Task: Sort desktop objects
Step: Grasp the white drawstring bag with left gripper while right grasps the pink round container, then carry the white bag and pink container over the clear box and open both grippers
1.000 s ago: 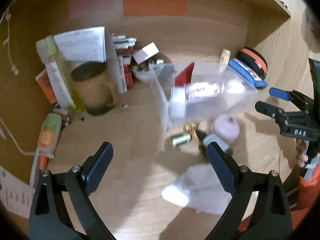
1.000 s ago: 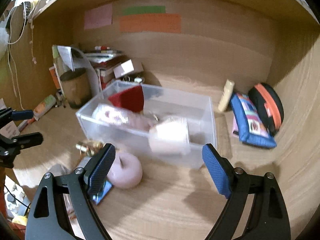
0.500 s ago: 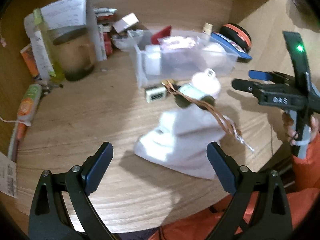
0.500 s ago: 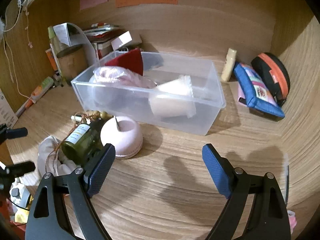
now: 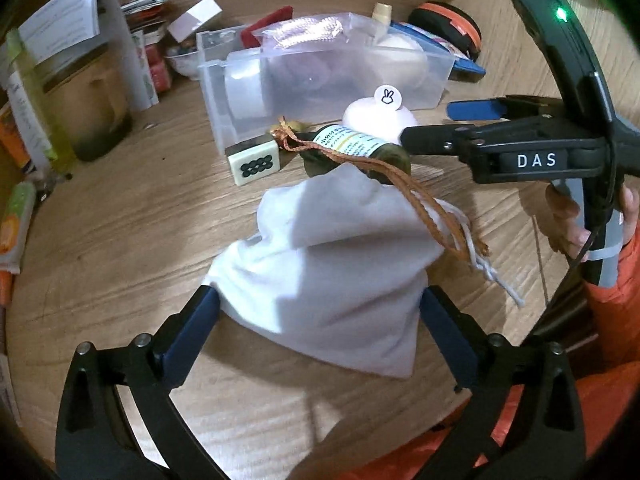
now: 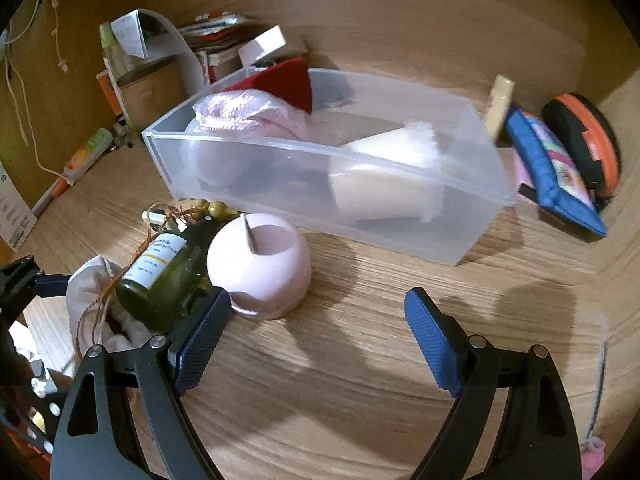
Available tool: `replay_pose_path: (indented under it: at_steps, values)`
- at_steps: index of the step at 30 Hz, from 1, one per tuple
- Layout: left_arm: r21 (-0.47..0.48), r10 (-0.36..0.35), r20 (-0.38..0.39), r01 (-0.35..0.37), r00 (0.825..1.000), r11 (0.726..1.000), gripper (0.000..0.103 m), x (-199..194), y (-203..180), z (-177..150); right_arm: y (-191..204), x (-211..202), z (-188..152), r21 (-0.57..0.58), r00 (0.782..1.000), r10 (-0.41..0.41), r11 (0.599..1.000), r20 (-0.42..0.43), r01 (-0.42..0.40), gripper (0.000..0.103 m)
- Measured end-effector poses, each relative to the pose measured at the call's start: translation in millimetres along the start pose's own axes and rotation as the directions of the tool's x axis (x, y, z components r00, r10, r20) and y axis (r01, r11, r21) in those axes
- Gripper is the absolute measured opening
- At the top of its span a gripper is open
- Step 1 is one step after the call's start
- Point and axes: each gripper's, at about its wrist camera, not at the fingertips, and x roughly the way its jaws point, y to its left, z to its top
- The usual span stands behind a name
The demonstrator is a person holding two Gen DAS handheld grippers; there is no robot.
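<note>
Pouch between the left gripper's fingers

White pouch (image 5: 320, 276) lies on the surface (image 5: 120, 240), between the wide-open left gripper (image 5: 320, 316), which grips nothing. Right gripper (image 6: 318, 324) hovers spread and empty; a green bottle (image 6: 164, 280) sits beside its left finger.

My left gripper (image 5: 318, 320) sits low with its jaws spread wide, blue pads (image 5: 192, 330) well apart. My right gripper (image 6: 318, 338) is likewise spread wide, its pads (image 6: 434, 344) well apart and nothing between them. From the left wrist view the right gripper (image 5: 452, 124) reaches in from the right side, and my right hand (image 5: 576, 224) wraps its handle, an orange sleeve below it.
</note>
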Motion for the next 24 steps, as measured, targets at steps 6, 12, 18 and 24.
replay_pose_path:
  at_steps: [6,12,18,24]
  values:
    - [0.017,0.038,-0.022,-0.038,0.999,0.999,0.102,12,-4,13,8,13,10,-0.029,0.999,0.024,0.999,-0.022,-0.025,0.087]
    - [0.005,0.05,-0.017,-0.05,0.999,0.999,0.102,20,-4,20,13,26,19,-0.036,0.999,0.031,0.999,-0.043,-0.032,0.087]
    - [-0.015,0.026,0.026,-0.025,0.999,1.0,0.096,17,4,15,11,35,20,-0.013,0.992,0.105,0.994,-0.064,-0.106,0.066]
    - [-0.079,0.002,0.034,0.001,0.999,0.997,0.076,2,26,6,11,33,17,-0.011,0.992,0.109,0.994,-0.057,-0.109,0.061]
